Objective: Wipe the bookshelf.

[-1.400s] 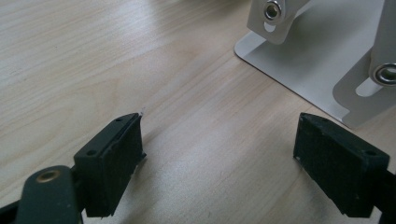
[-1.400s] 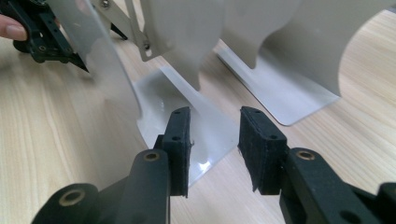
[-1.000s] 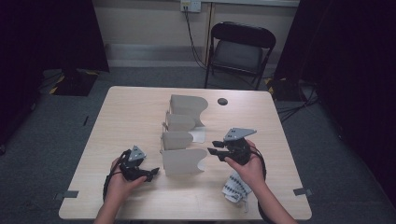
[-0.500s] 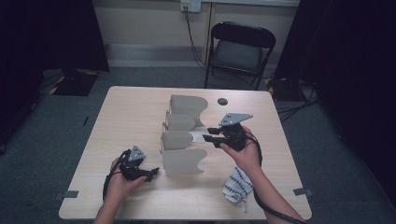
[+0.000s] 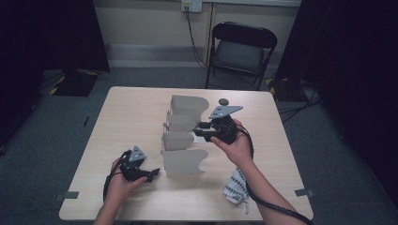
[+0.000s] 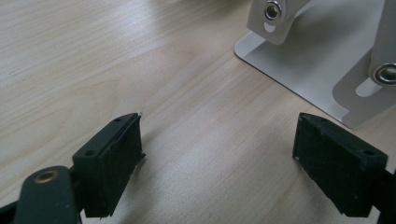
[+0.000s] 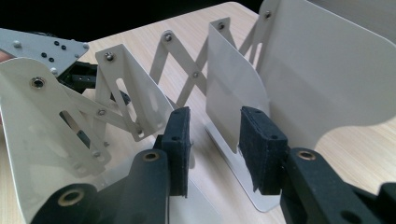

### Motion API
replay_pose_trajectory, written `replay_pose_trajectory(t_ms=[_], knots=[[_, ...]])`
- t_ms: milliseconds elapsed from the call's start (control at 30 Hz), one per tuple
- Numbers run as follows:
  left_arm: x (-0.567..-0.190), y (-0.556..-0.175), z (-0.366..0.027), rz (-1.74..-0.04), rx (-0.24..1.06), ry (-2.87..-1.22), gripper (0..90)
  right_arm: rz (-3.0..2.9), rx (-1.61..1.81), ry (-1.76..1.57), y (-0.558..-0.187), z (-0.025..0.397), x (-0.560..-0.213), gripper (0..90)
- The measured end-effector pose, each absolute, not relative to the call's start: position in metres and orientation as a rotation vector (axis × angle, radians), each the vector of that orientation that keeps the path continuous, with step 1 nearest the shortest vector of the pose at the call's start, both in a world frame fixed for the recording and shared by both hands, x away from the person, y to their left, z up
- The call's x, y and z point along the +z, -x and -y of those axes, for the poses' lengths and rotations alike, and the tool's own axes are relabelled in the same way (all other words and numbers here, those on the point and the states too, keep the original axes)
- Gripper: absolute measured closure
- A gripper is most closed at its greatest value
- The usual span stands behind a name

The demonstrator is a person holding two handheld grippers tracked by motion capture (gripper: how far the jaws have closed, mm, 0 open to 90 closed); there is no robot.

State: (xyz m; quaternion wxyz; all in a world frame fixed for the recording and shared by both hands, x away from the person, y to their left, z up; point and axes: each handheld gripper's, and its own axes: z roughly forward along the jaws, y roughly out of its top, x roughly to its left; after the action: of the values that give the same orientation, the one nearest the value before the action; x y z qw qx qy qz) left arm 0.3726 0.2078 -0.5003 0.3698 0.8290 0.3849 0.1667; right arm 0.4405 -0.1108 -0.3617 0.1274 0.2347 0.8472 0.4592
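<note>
A white metal expanding rack [image 5: 185,161] with several upright panels stands mid-table. My right gripper [image 5: 201,130] is held at the rack's right side, jaws pointing left at the middle panels. In the right gripper view it [image 7: 217,140] is open, and the edge of one panel [image 7: 233,93] stands just beyond the gap; I cannot tell whether it touches. My left gripper [image 5: 152,175] rests on the table left of the front panel. In the left gripper view it [image 6: 217,154] is open wide over bare wood, with the rack's base plate [image 6: 303,60] ahead to the right.
A patterned cloth [image 5: 237,185] lies near the front right edge by the right forearm. A small dark round object [image 5: 224,101] sits at the back behind the right gripper. A folding chair [image 5: 241,49] stands beyond the table [image 5: 126,122].
My right gripper has moved away from the front edge and left, up to the rack's side. The left gripper has stayed in place.
</note>
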Motion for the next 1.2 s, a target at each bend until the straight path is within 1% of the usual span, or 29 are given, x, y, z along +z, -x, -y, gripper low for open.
replay_pose_trajectory(t_ms=[633,800,867,1000,1100,1133,1200], knots=[[-0.5,-0.374,-0.21,-0.976,0.43,-2.139,15.5,-2.553,1.336,-0.646,-0.442,0.084,-0.373,63.9],[-0.5,-0.374,-0.21,-0.985,0.426,-2.13,15.5,-2.587,1.326,-0.621,-0.446,0.075,-0.374,66.3],[-0.5,-0.374,-0.21,-0.981,0.422,-2.132,15.6,-2.606,1.306,-0.598,-0.448,0.069,-0.374,68.1],[-0.5,-0.374,-0.21,-0.981,0.424,-2.129,15.6,-2.655,1.251,-0.54,-0.45,0.06,-0.375,76.1],[-0.5,-0.373,-0.211,-0.984,0.432,-2.128,15.6,-2.701,1.242,-0.516,-0.447,0.059,-0.371,90.0],[-0.5,-0.374,-0.213,-1.001,0.432,-2.12,17.3,-2.684,1.22,-0.508,-0.445,0.06,-0.371,90.0],[-0.5,-0.374,-0.215,-0.998,0.432,-2.121,16.9,-2.653,1.217,-0.531,-0.443,0.063,-0.373,90.0]])
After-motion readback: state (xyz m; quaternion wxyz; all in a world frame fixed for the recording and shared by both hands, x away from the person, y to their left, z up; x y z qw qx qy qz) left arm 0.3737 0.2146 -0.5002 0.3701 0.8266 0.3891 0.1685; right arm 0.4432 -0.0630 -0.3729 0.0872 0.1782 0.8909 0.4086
